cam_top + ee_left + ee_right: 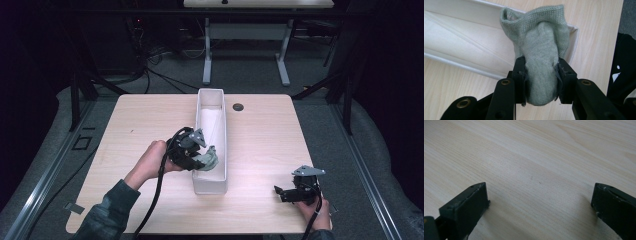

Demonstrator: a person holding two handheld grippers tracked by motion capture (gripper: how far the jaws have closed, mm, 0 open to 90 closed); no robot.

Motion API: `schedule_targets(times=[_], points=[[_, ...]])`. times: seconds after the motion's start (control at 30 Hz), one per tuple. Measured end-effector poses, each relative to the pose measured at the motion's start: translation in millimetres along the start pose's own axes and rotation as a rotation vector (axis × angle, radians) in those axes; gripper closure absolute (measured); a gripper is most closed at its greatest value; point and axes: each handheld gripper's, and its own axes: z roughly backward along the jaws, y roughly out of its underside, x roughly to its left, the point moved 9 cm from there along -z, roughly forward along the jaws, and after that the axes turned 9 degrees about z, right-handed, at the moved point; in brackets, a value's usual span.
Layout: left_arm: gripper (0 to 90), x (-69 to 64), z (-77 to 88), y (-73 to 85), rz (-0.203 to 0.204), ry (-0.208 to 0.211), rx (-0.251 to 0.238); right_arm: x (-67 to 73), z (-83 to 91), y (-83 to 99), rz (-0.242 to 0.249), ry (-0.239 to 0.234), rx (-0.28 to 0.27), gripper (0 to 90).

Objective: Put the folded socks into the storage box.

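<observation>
Sock held over the bin's near end

The left gripper had its fingers clamped on a grey-green sock hanging above the long white bin; the right gripper rested apart on the table, fingers spread.

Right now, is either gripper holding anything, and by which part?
The left gripper is clamped on a grey-green sock near its closed end, over the white bin. The right gripper holds nothing, jaws open.
</observation>
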Motion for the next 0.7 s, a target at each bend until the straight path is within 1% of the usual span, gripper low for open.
schedule_targets(times=[0.37,0.4,0.6,0.7], points=[[65.9,-1.9,-10.8,-2.1,-0.013,0.01,0.034,0.0,0.0,0.0,0.0,0.0,0.0,0.5],[65.9,-2.5,-12.2,-2.2,-0.009,0.012,0.035,0.0,0.0,0.0,0.0,0.0,0.0,0.5],[65.9,-4.1,-18.2,-2.4,-0.018,0.019,0.055,0.0,0.0,0.0,0.0,0.0,0.0,0.5],[65.8,-5.0,-22.0,-2.5,-0.015,0.023,0.064,0.0,0.0,0.0,0.0,0.0,0.0,0.5]])
